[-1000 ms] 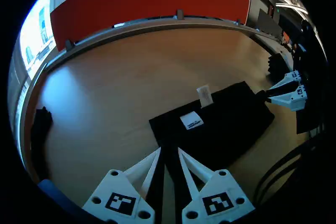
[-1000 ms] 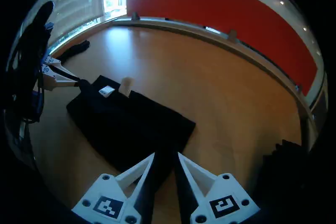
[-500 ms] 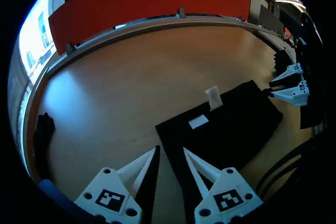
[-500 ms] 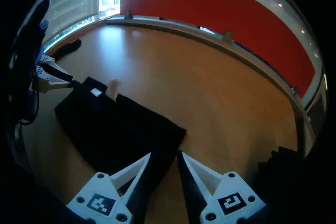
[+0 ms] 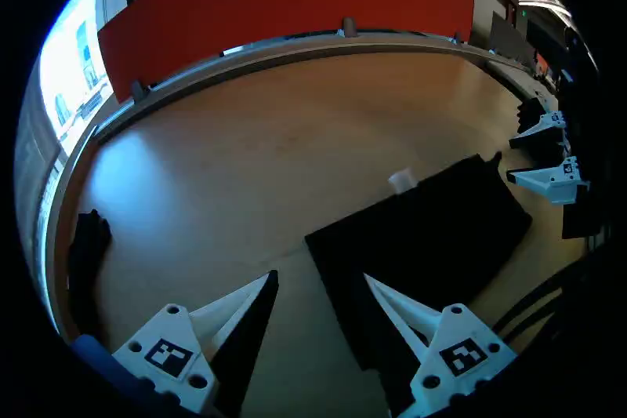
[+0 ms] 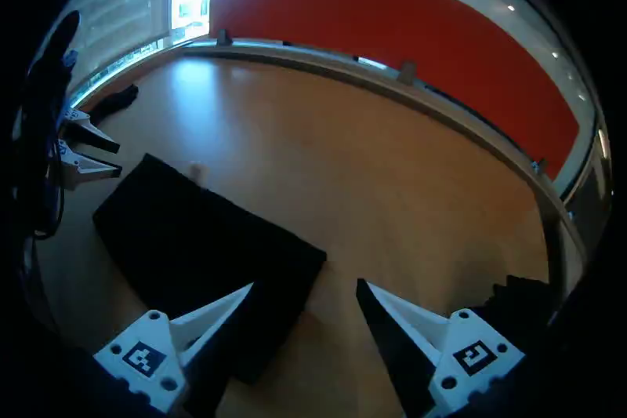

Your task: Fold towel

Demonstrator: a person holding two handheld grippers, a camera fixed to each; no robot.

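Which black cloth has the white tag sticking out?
The flat folded towel, with the tag at its far edge. The lumpy black heap off to the side shows no tag.

Low views, facing from opposite ends, sharing towel

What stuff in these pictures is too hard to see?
1. Towel: how many folded layers, left gripper view; all black, no creases show.
2. Tag: its writing, left gripper view; too small.
3. Dark heap: what it is, right gripper view; cut off at the edge, in shadow.
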